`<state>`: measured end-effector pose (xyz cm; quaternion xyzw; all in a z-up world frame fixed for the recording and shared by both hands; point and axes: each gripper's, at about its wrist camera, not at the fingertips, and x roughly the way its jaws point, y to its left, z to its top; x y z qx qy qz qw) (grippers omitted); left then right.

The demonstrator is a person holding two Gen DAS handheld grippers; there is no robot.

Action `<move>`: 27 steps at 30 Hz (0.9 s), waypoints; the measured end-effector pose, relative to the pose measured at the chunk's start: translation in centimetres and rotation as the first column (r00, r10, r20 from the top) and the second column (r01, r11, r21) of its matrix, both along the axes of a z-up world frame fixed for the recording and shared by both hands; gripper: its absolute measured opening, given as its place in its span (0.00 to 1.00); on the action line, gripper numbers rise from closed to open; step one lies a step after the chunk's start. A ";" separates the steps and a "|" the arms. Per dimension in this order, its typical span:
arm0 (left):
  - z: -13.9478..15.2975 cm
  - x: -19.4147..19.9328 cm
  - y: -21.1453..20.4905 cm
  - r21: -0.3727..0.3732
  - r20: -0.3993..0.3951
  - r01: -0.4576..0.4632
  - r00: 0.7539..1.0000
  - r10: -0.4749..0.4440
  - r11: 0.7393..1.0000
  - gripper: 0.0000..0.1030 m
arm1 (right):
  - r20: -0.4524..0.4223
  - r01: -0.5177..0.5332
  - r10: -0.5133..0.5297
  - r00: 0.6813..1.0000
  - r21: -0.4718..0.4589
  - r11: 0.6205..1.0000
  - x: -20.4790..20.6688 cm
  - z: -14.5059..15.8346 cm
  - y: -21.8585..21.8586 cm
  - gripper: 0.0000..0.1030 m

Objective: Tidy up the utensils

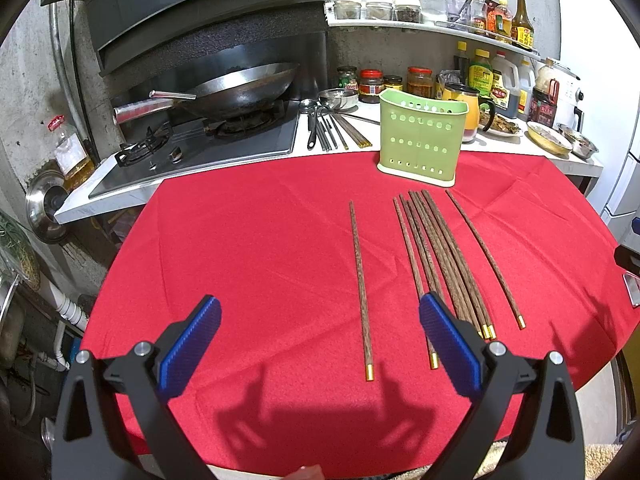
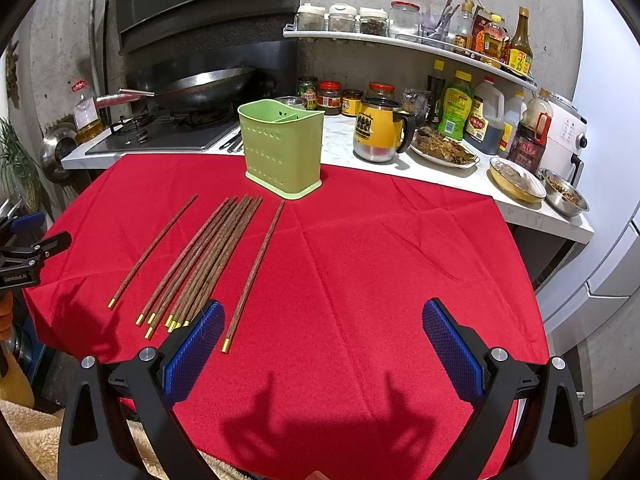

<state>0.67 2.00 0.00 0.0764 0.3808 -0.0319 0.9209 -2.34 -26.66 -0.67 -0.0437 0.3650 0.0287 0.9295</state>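
lengthwise, chopsticks (image 1: 444, 256) lie flat, gold caps nearest fingers (image 1: 192, 344).

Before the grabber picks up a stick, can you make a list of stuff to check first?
1. Left gripper open and empty: ok.
2. Right gripper open and empty: ok.
3. Green perforated plastic utensil holder standing upright on the red tablecloth: ok.
4. Lone brown wooden chopstick with a gold tip lying apart from the bundle of wooden chopsticks, easy to grab alone: ok.
5. Holder's compartments free inside: cannot tell.
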 end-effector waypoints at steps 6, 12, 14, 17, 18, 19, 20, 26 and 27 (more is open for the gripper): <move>-0.4 0.3 0.3 -0.011 -0.014 -0.012 1.000 0.012 1.000 0.94 | 0.006 -0.009 0.008 1.000 0.024 1.000 0.3 -0.2 0.2 0.94; -1.9 1.5 0.8 -0.038 -0.059 -0.033 0.998 0.031 0.999 0.94 | 0.022 -0.002 0.001 1.000 0.056 0.998 1.4 -1.2 0.6 0.94; -2.9 2.2 0.7 -0.034 -0.084 -0.035 0.996 0.032 0.999 0.94 | 0.019 -0.004 0.002 1.000 0.070 0.998 1.9 -1.9 1.0 0.94; -4.3 2.8 0.5 -0.015 -0.105 -0.035 0.994 0.034 0.999 0.94 | -0.036 -0.005 0.008 0.999 0.090 0.996 3.2 -3.5 1.6 0.94; -4.8 3.1 0.5 -0.011 -0.115 -0.036 0.993 0.034 0.999 0.94 | -0.048 -0.007 0.012 0.999 0.094 0.996 3.5 -3.9 1.8 0.94; -5.3 3.4 0.5 -0.007 -0.125 -0.036 0.992 0.035 0.999 0.94 | -0.064 -0.009 0.015 0.998 0.092 0.996 3.9 -4.7 2.2 0.94; -5.9 3.6 0.4 -0.002 -0.136 -0.035 0.990 0.034 0.999 0.94 | -0.073 -0.007 0.014 0.997 0.086 0.996 4.3 -5.2 2.5 0.94; -7.9 4.7 0.0 -0.020 -0.178 0.014 0.984 -0.017 1.000 0.79 | -0.102 -0.007 0.014 0.995 0.077 0.997 5.9 -7.9 4.4 0.89; -8.3 4.9 0.0 -0.024 -0.187 0.018 0.982 -0.022 1.000 0.73 | -0.106 -0.013 0.021 0.994 0.077 0.997 6.3 -8.2 4.8 0.89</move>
